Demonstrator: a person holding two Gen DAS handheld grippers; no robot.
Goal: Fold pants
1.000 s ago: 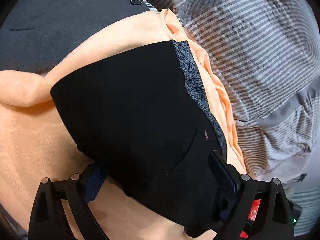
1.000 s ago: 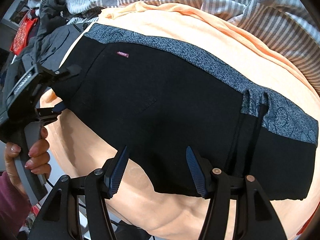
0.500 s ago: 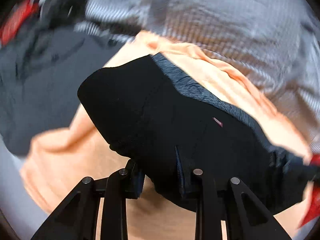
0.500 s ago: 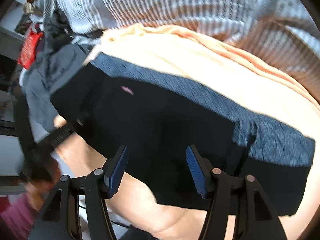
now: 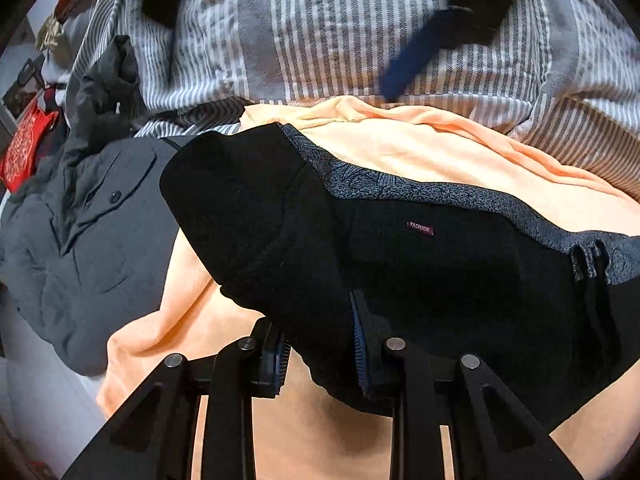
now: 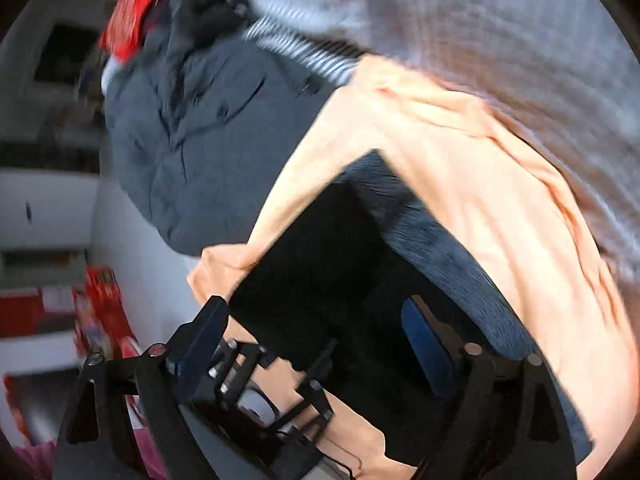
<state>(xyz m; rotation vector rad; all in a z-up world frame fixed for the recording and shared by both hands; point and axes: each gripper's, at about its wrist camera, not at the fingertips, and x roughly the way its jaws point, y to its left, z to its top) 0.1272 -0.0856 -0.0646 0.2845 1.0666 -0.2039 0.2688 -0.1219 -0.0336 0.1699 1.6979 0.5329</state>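
The left claw (image 5: 320, 344) is pinched together on black fabric; the right claw (image 6: 316, 344) is spread wide.

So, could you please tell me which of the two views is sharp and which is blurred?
Left wrist: sharp, the label on the pants readable, edges bent by fisheye. Right wrist: motion-blurred throughout, the striped bedding smeared, the pants' band streaked.

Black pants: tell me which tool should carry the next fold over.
Left. The left tool is closed on the near edge of the black pants, lying on the orange blanket. The right tool is open, holding nothing, its view blurred.
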